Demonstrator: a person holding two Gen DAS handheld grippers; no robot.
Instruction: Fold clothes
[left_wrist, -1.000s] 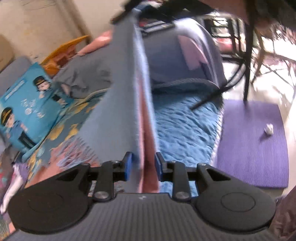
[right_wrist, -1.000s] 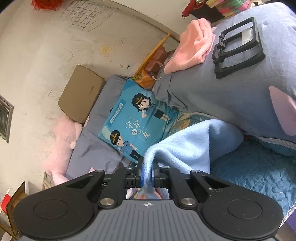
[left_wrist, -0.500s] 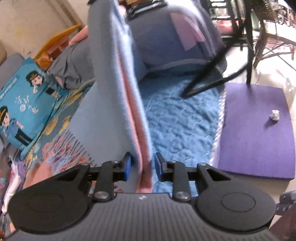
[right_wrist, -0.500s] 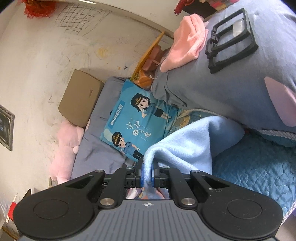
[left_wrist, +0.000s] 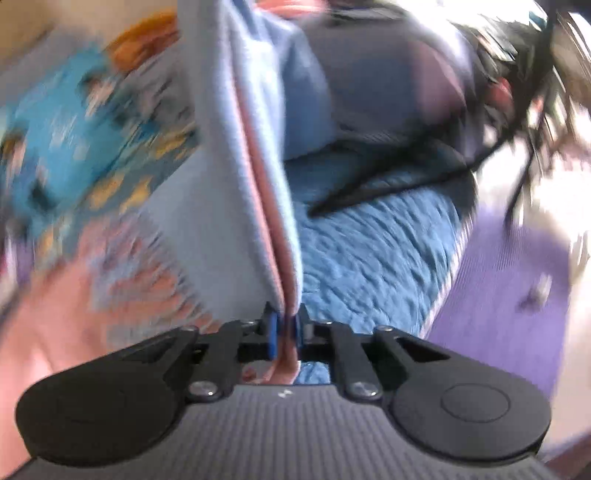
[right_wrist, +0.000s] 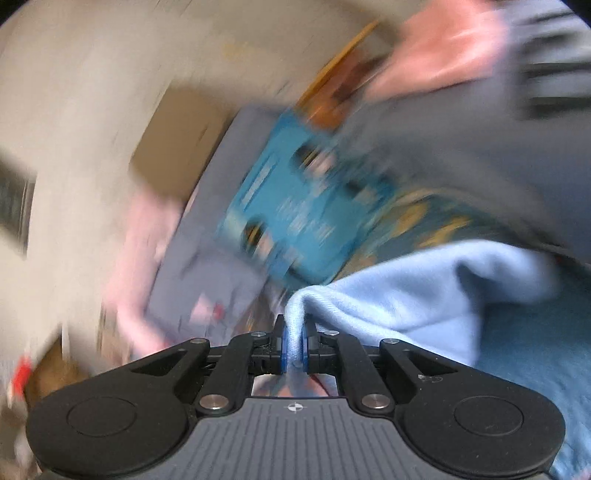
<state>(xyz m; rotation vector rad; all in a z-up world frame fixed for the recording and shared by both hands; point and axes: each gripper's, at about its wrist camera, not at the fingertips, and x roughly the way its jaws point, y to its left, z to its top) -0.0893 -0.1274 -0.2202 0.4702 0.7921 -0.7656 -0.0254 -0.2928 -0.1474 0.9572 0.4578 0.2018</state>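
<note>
Left gripper (left_wrist: 283, 329): closed on the blue and pink garment (left_wrist: 236, 192).
Right gripper (right_wrist: 293, 349): closed on the garment's light blue fold.
Room: blue quilt (left_wrist: 373, 251) beside the hanging edge.

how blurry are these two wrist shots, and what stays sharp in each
Left wrist view: the background is smeared by motion and the upper right is blown out by daylight, yet the left gripper and the light blue cloth pinched in it read fairly crisp. Right wrist view: heavier streaking across the wall and the cartoon pillow; only the right gripper and the cloth fold it clamps are sharp.
</note>
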